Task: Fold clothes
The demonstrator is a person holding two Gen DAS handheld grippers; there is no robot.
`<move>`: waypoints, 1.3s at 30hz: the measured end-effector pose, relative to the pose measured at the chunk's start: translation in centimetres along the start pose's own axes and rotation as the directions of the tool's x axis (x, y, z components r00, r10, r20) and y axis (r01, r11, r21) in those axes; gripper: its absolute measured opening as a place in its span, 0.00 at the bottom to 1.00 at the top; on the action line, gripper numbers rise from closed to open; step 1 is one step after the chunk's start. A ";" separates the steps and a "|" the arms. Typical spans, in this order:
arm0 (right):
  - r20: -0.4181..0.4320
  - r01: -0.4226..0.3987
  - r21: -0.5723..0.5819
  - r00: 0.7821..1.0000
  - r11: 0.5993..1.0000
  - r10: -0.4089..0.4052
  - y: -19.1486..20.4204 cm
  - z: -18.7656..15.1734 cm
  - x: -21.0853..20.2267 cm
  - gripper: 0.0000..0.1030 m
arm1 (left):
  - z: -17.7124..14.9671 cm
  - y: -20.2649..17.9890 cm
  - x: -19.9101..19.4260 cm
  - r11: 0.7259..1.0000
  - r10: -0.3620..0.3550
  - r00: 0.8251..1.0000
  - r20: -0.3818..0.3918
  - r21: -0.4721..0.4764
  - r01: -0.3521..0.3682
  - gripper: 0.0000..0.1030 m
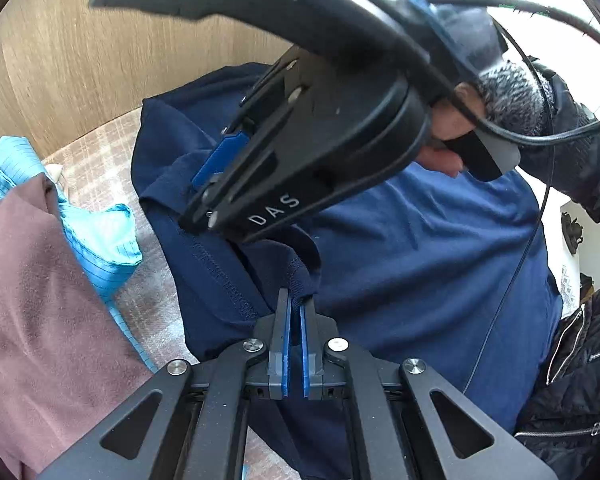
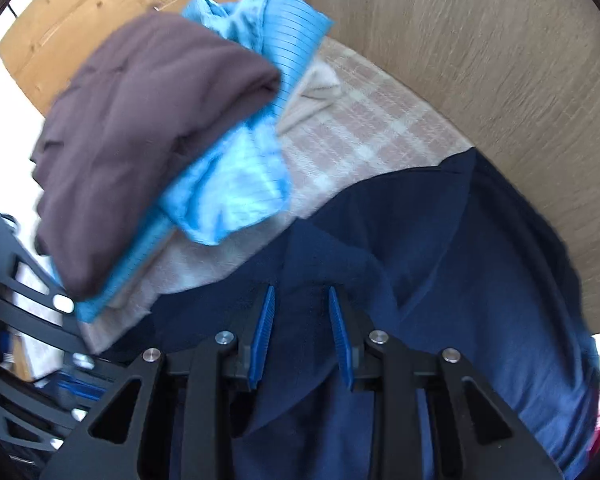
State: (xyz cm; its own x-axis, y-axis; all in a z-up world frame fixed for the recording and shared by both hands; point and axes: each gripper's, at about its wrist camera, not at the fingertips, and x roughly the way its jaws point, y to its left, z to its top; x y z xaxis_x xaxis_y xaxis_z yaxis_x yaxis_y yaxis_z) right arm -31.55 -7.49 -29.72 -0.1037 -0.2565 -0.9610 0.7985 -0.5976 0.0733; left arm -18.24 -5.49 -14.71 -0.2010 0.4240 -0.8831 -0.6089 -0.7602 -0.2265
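A wood-grain wall (image 2: 500, 60) is rising behind a surface under a plaid cover (image 2: 360, 128); whether that surface is a bed or a counter, you cannot tell from here. Spread over most of it, the navy garment (image 1: 420, 248) is lying rumpled, with a stitched hem running down its near edge, and it is filling the lower half of both wrist views. To one side of it, a brown folded cloth (image 2: 140, 128) is sitting on top of a light blue striped garment (image 2: 236, 184), and that pile is lying just beside the navy fabric, its blue edge close to the dark cloth.

Your right tool (image 2: 302, 332) is pointing steeply down at the navy garment with its blue pads standing apart; fabric is showing between them, but they are not pressing on it. In the left wrist view, that same tool is hanging over the garment's folded edge, gripped by your gloved hand (image 1: 460, 128).

Your left tool (image 1: 295, 316) is pinching a small bunched fold of the navy garment, its pads pressed nearly together on the cloth.
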 end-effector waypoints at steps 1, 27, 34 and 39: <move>-0.010 0.026 0.001 1.000 1.000 -0.026 -0.4 -0.1 0.2 0.26 | 0.0 0.1 0.0 1.000 0.006 1.000 -0.004 0.000 -0.006 0.03; 0.142 -0.064 0.179 0.989 0.982 0.038 -6.9 -2.3 -6.1 0.06 | -2.4 -0.8 -3.2 0.984 0.177 0.983 -0.041 -0.013 -0.178 0.33; 0.133 -0.070 0.175 0.990 0.982 0.046 -6.8 -2.5 -5.9 0.07 | -1.1 -1.2 -1.2 0.986 0.168 0.985 -0.031 -0.004 -0.168 0.33; 0.132 -0.070 0.175 0.990 0.982 0.047 -6.9 -2.5 -5.9 0.07 | 0.0 -1.1 0.5 0.984 0.176 0.984 -0.041 0.014 -0.175 0.33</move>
State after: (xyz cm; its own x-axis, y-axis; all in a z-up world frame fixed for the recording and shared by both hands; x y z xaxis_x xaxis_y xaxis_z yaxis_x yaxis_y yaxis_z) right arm -34.95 0.08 -25.20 -0.1431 -0.3820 -0.9130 0.6873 -0.7021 0.1861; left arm -17.67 -4.39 -14.92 -0.2734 0.2633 -0.9252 -0.5748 -0.8159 -0.0624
